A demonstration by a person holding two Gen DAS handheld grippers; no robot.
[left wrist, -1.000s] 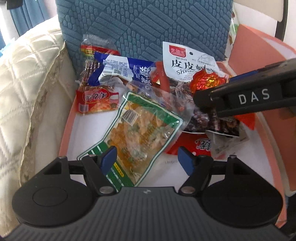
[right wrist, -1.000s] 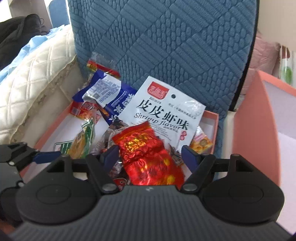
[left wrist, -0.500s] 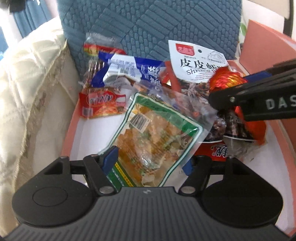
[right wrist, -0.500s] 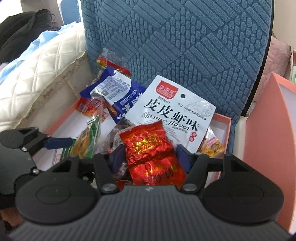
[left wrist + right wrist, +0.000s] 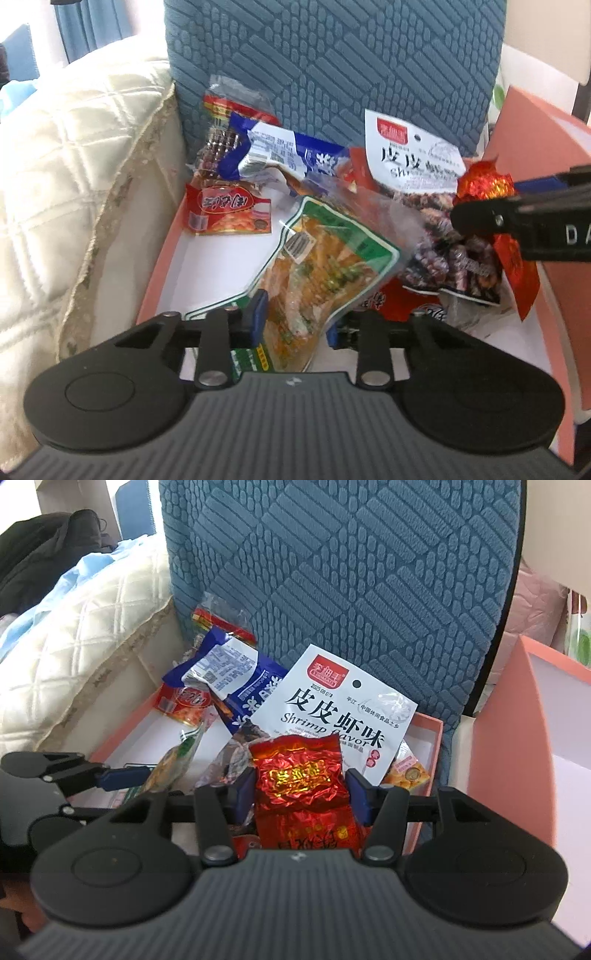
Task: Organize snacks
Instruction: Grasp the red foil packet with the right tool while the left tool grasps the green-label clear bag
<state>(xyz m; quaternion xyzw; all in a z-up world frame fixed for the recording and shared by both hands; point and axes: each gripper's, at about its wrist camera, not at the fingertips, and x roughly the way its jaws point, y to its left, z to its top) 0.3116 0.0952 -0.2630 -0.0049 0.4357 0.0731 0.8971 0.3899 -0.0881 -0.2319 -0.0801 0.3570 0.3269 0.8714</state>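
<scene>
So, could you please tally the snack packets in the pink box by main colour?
Red: 3, foil packet, small packet, buried packet
Blue: 1, blue packet
White: 1, shrimp packet
Green: 1, green packet
Clear: 2, dark-sweets bag, red-topped bag
Orange: 1, orange packet
Total: 9

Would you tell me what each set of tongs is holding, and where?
Left tongs pinch the green-edged packet near its lower end; right tongs clamp the red foil packet across its middle.

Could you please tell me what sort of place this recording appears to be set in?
Probably a home bedroom or living room: a quilted cream bedspread, a blue textured cushion propped upright, and a pink box of snacks resting on soft furniture rather than a workbench.
</scene>
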